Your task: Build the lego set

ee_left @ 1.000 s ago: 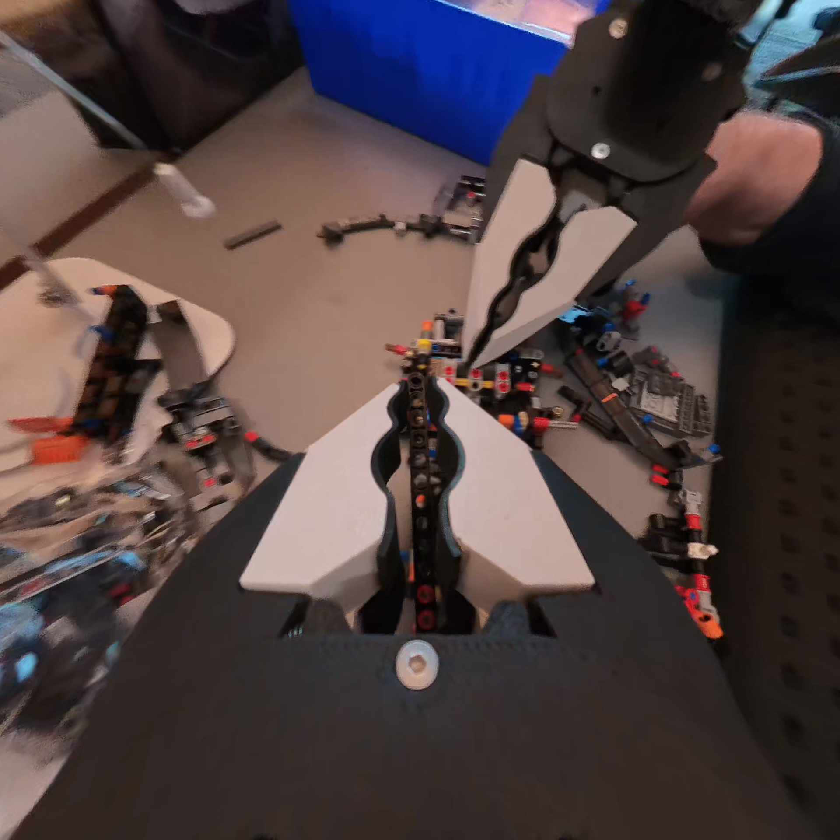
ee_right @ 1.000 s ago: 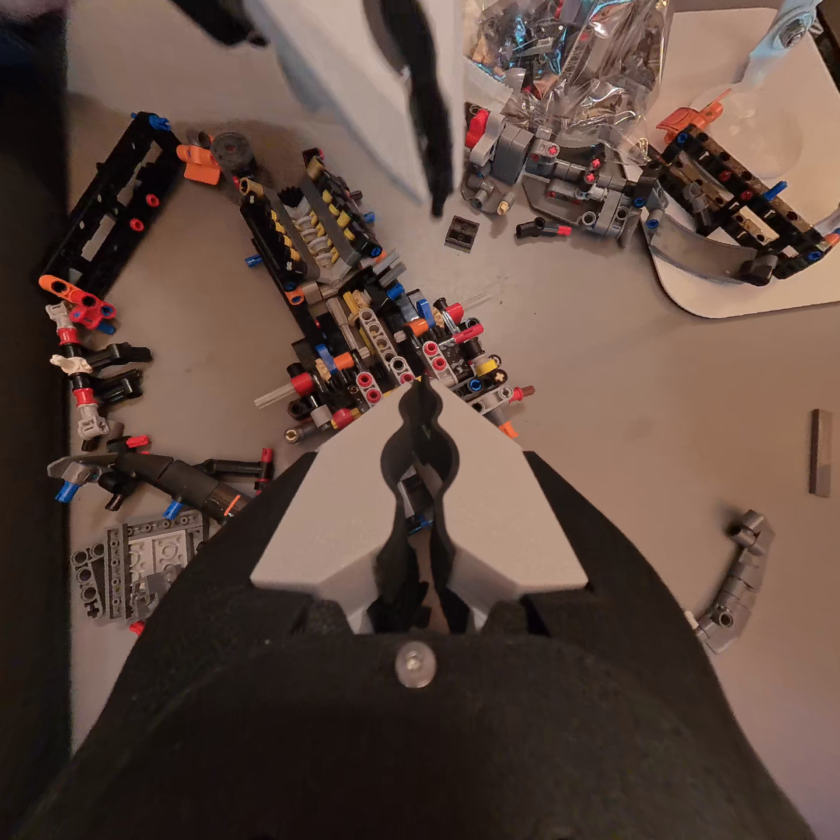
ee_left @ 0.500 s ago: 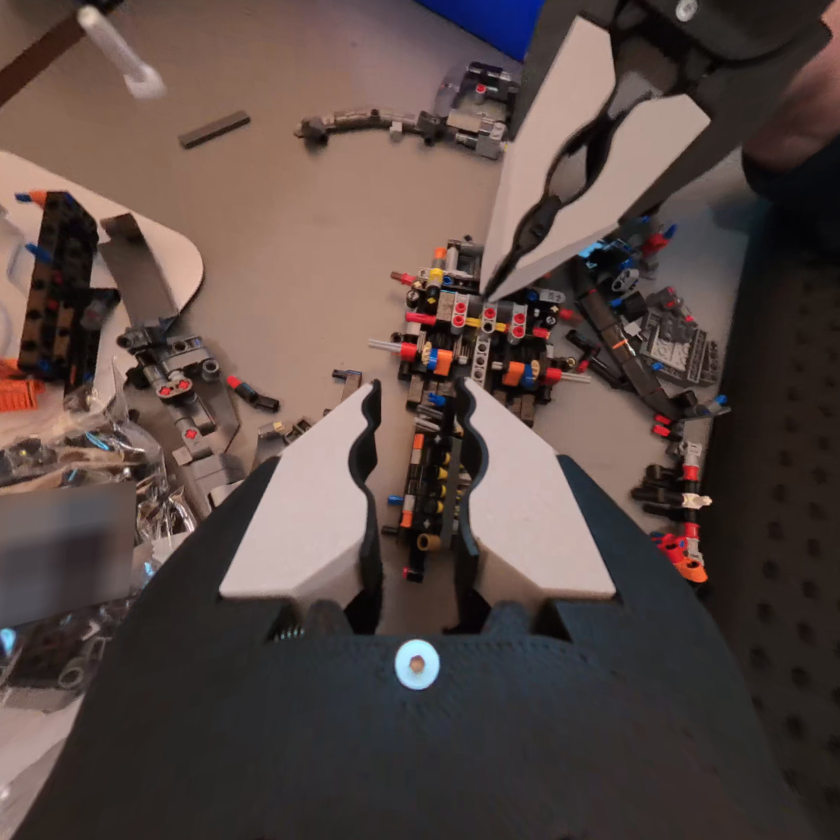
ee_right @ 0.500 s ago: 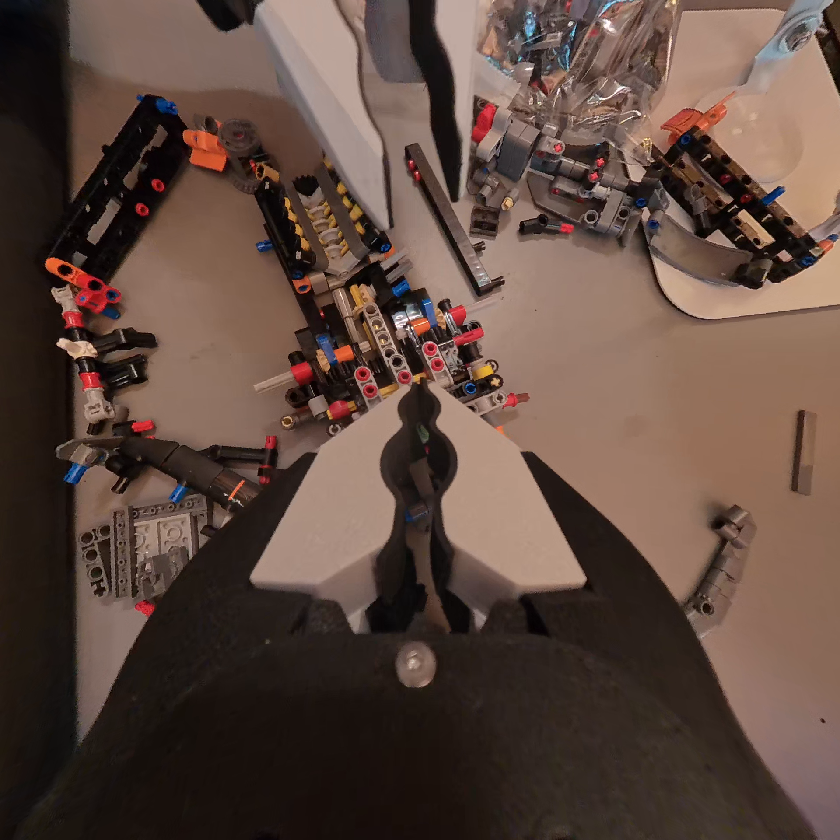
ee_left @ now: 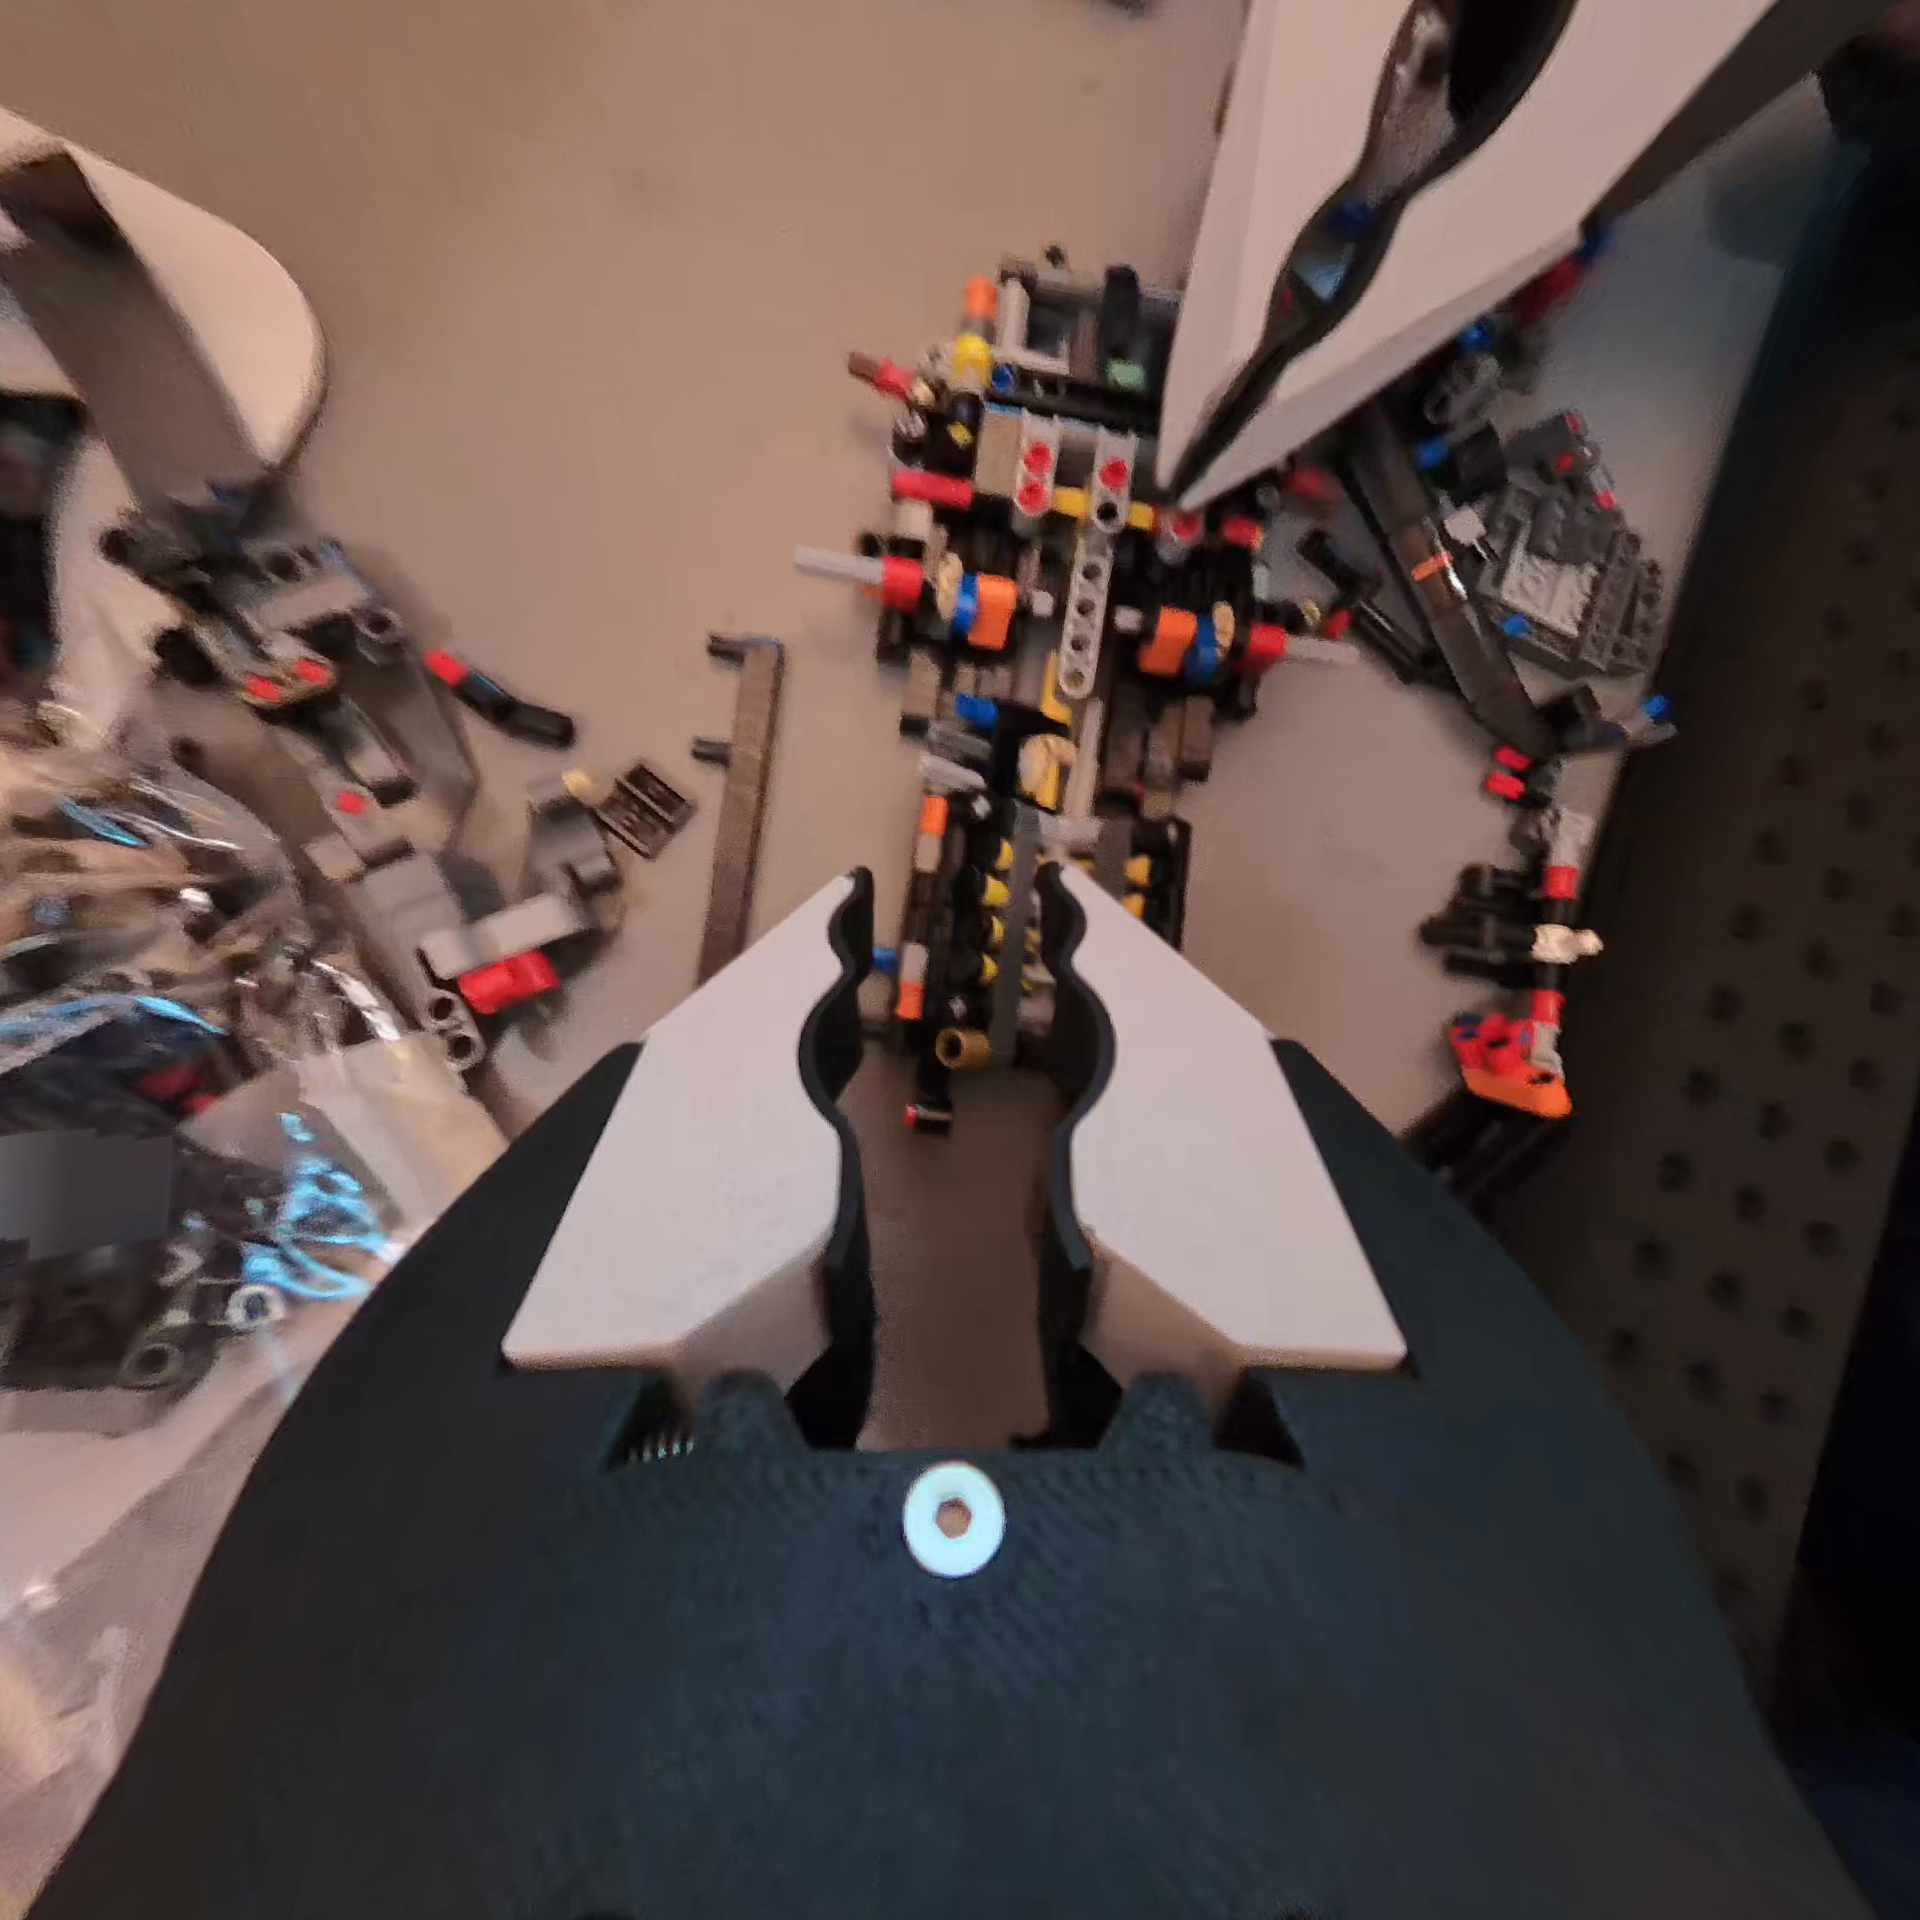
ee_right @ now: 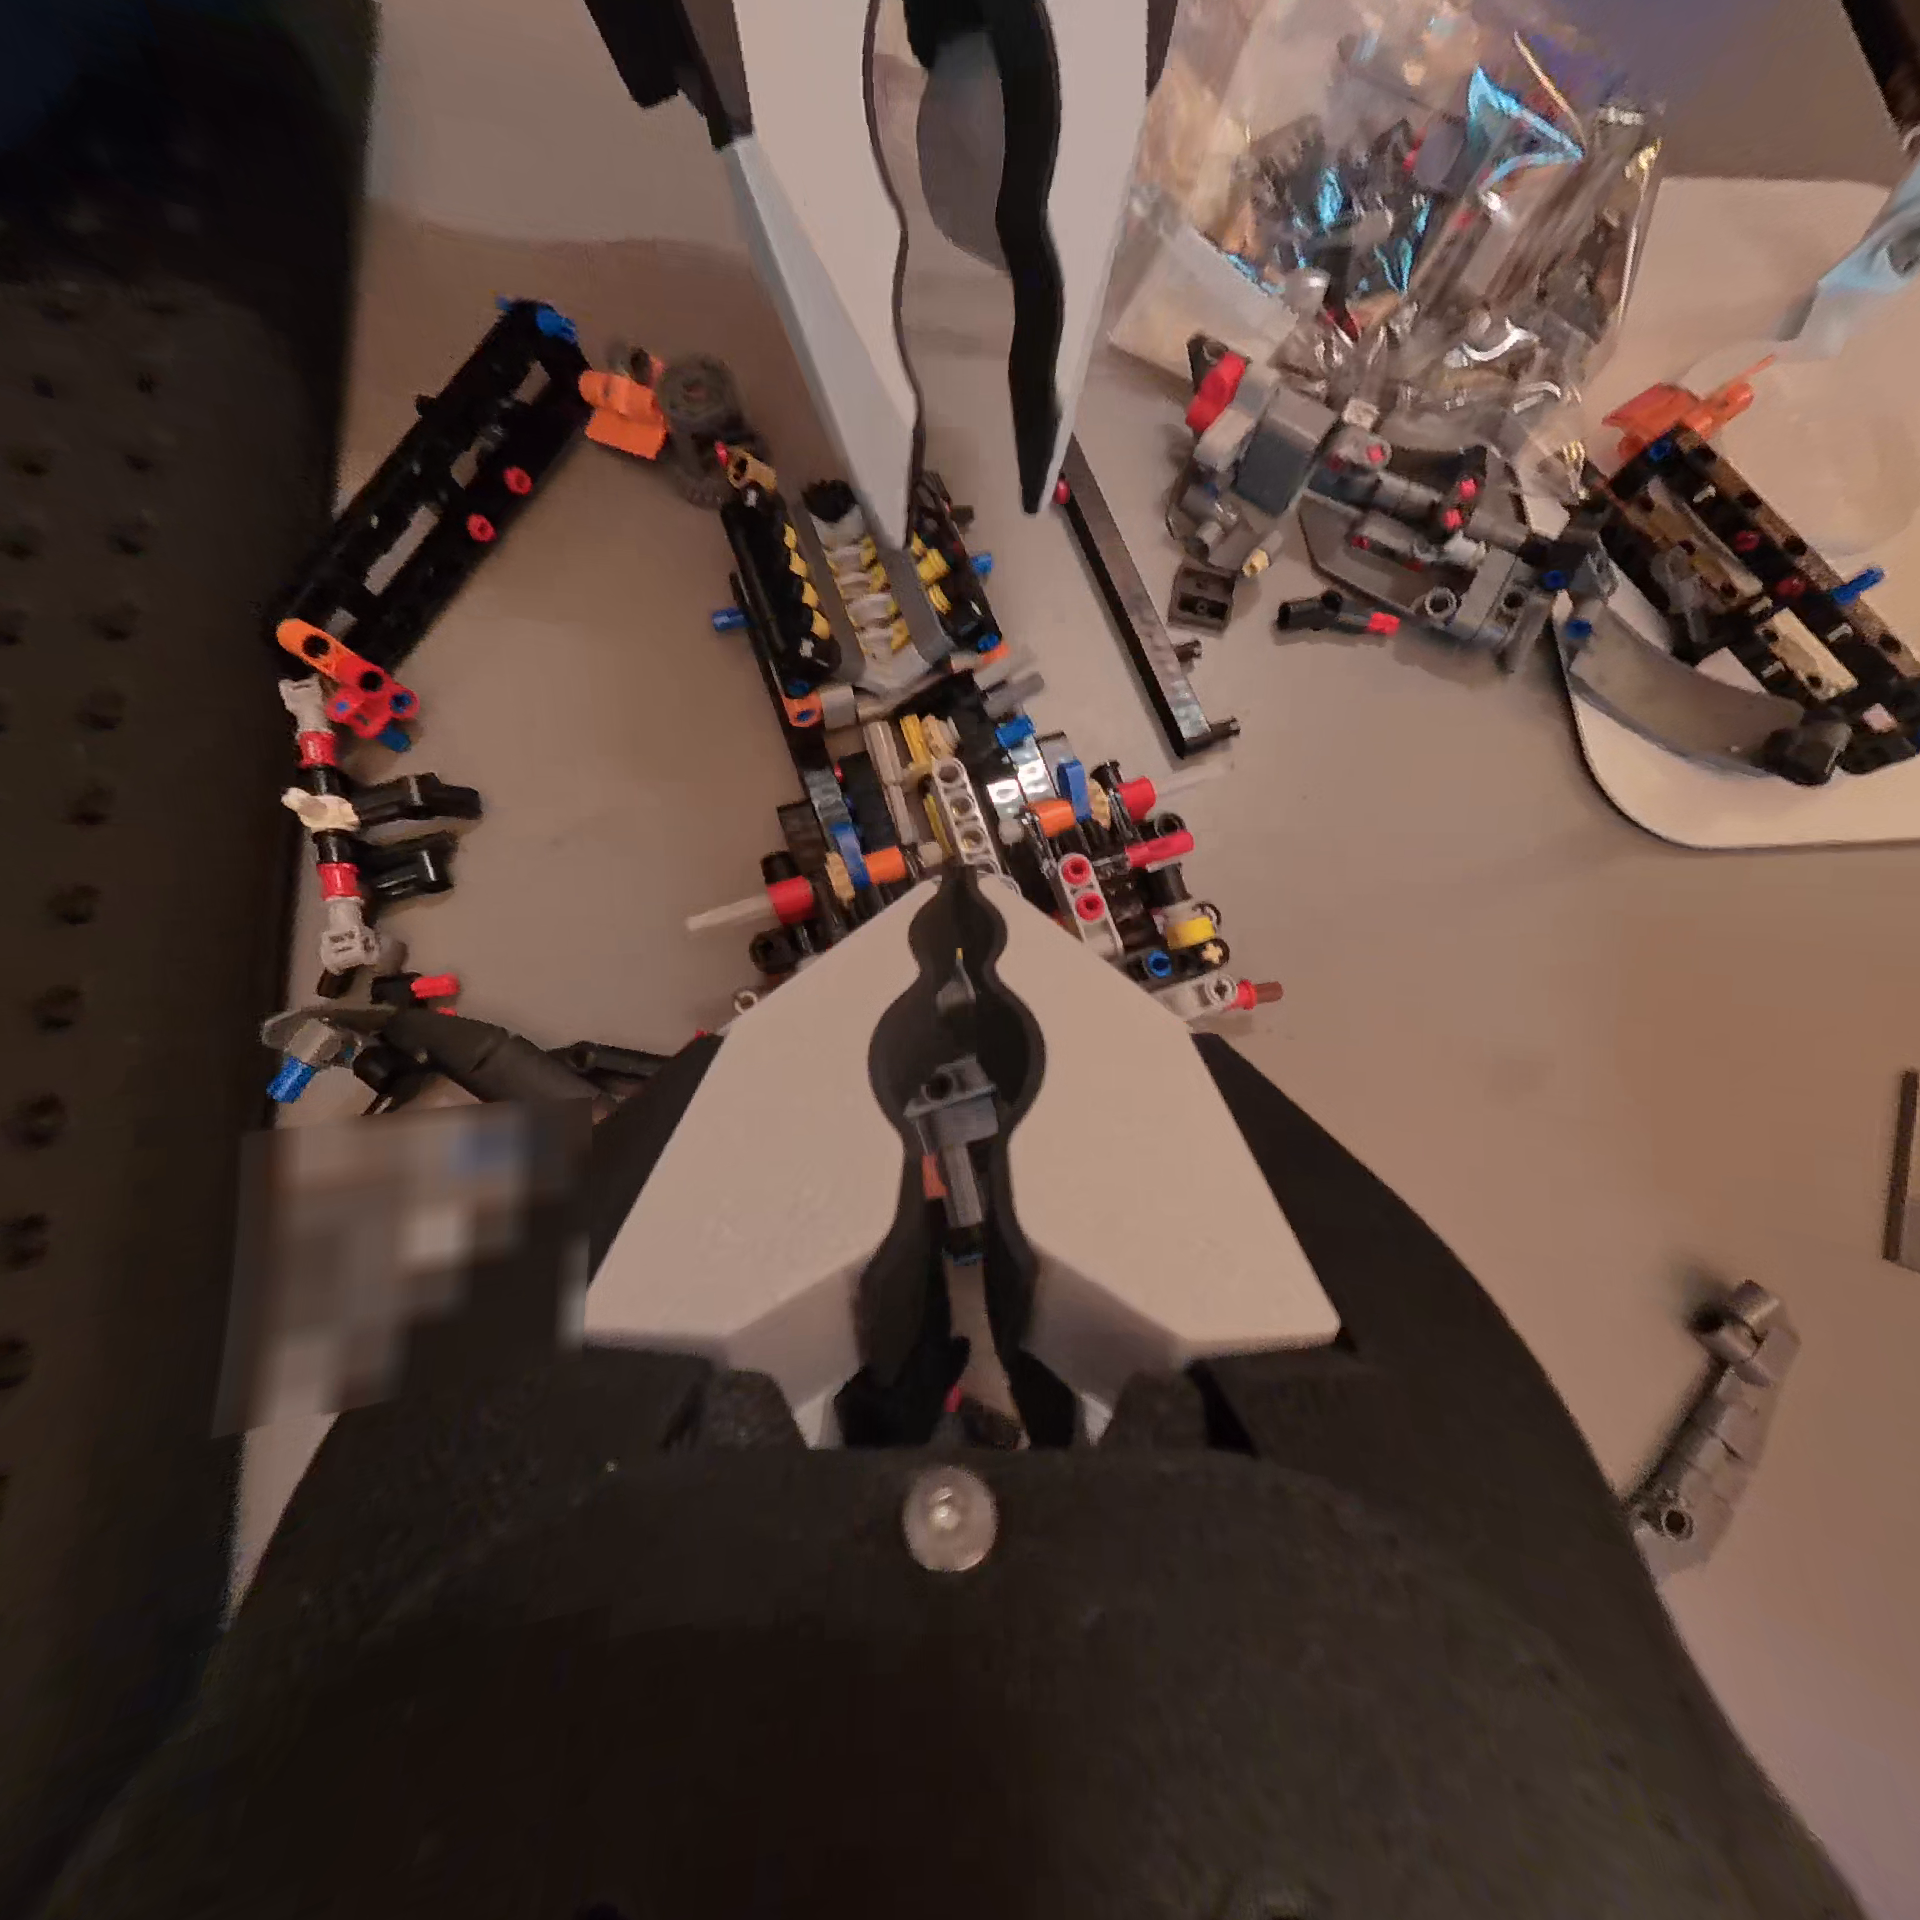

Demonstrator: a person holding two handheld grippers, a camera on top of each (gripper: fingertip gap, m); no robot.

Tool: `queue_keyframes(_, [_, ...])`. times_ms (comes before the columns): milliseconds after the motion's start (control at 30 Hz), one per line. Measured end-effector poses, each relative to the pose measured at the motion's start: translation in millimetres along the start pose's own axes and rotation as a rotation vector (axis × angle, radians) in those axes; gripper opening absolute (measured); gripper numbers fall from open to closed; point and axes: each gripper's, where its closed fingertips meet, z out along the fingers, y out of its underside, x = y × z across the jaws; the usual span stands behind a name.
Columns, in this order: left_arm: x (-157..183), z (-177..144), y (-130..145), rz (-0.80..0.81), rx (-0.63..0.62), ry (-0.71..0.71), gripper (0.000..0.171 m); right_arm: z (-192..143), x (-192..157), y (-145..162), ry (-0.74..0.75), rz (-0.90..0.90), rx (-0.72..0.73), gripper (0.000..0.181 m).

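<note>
A part-built lego chassis [ee_right: 935,769] with red, blue, orange and yellow pins lies on the grey table and also shows in the left wrist view [ee_left: 1039,644]. My left gripper [ee_left: 954,883] is open and empty above its engine end, and it shows from the far side in the right wrist view [ee_right: 977,488]. A long black beam [ee_left: 743,790] lies loose on the table beside the chassis [ee_right: 1132,623]. My right gripper [ee_right: 961,883] is shut, its tip over the middle of the chassis. It also shows in the left wrist view [ee_left: 1174,488].
A clear bag of parts [ee_right: 1403,208] and a grey sub-assembly [ee_right: 1351,488] lie nearby. A white board [ee_right: 1714,821] carries a black frame [ee_right: 1745,623]. Another black frame [ee_right: 436,499] and small connectors [ee_right: 343,831] lie beside a dark perforated mat [ee_right: 104,727]. Some 8 cm of space lies between my two pairs of fingers.
My left gripper opened and let go of the long black beam, which now lies on the table. It then came down over the engine end. My right gripper stayed shut over the chassis.
</note>
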Motion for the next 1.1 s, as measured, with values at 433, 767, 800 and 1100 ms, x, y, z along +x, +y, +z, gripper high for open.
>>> queue_keyframes(433, [35.7, 26.4, -1.0, 0.128, -0.099, 0.013, 0.017, 16.2, -0.5, 23.3, -0.012, -0.002, -0.116, 0.000])
queue_keyframes(767, [26.6, 22.7, -15.8, -0.191, 0.114, 0.199, 0.013, 18.9, -2.6, 25.6, -0.027, 0.009, -0.108, 0.000])
queue_keyframes(800, [25.4, 22.6, -16.6, -0.209, 0.127, 0.204, 0.013, 18.7, -2.6, 25.5, -0.028, 0.009, -0.104, 0.000])
queue_keyframes(1100, [36.1, 21.6, -11.7, -0.190, 0.137, 0.286, 0.014, 12.2, 0.7, 24.2, -0.044, 0.057, -0.074, 0.002])
